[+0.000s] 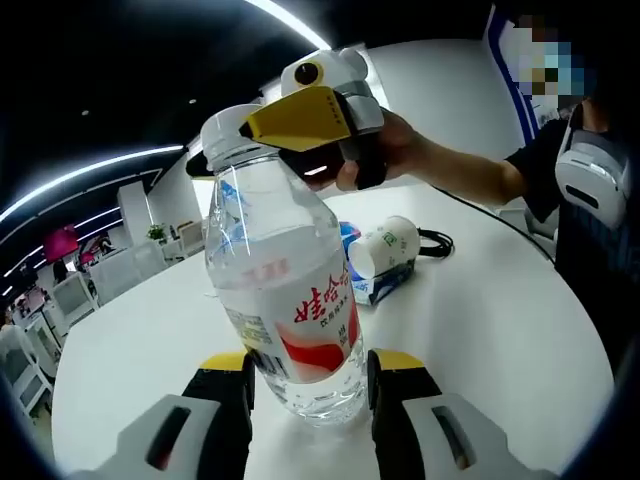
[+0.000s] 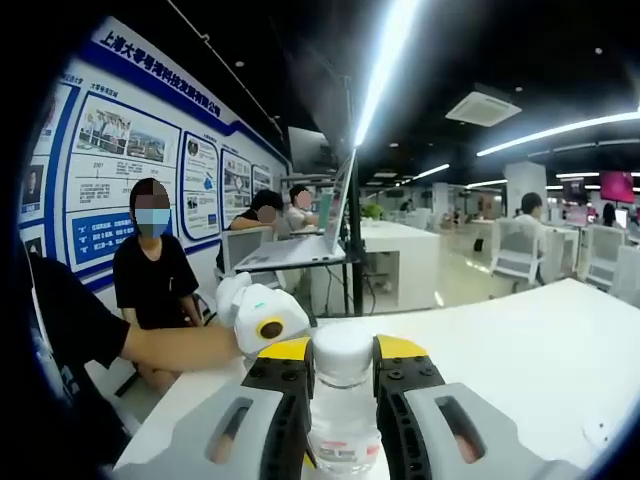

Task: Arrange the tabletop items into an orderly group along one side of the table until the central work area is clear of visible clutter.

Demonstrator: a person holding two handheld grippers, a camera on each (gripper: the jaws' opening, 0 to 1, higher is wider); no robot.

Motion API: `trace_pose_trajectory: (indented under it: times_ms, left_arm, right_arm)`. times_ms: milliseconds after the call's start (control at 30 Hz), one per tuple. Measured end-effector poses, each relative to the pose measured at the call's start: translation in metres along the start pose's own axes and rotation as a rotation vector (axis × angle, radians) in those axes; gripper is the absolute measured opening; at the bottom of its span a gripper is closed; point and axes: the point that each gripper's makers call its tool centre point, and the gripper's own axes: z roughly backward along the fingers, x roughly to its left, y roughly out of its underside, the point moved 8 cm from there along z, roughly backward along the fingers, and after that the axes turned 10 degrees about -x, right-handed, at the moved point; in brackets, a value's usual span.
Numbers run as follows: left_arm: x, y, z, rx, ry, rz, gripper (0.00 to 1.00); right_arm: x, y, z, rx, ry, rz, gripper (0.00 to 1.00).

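Note:
A clear water bottle [image 1: 295, 300] with a red and white label stands on the white round table [image 1: 500, 340]. My left gripper [image 1: 312, 362] is shut on its lower body, a yellow-tipped jaw pressed against each side. My right gripper [image 1: 300, 120], held by a person's hand, comes in from above and sits at the bottle's white cap. In the right gripper view that cap [image 2: 343, 352] lies between the jaws of my right gripper [image 2: 343, 350], which is shut on it. The left gripper [image 2: 262, 320] shows just behind and to the left, held by a hand.
A paper cup [image 1: 385, 245] lies on its side on a blue and white pack [image 1: 378, 287] behind the bottle. A black cable [image 1: 437, 240] runs beside them. A person sits at the table's right edge. An open laptop [image 2: 300, 240] stands on a desk beyond.

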Motion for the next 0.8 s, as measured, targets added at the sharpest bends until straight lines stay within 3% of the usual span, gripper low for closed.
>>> trace_pose_trajectory:
  times_ms: [800]
  left_arm:
    - [-0.001, 0.003, -0.002, 0.011, -0.003, 0.001, 0.43]
  right_arm:
    - [0.011, 0.007, 0.006, -0.002, -0.013, -0.014, 0.21]
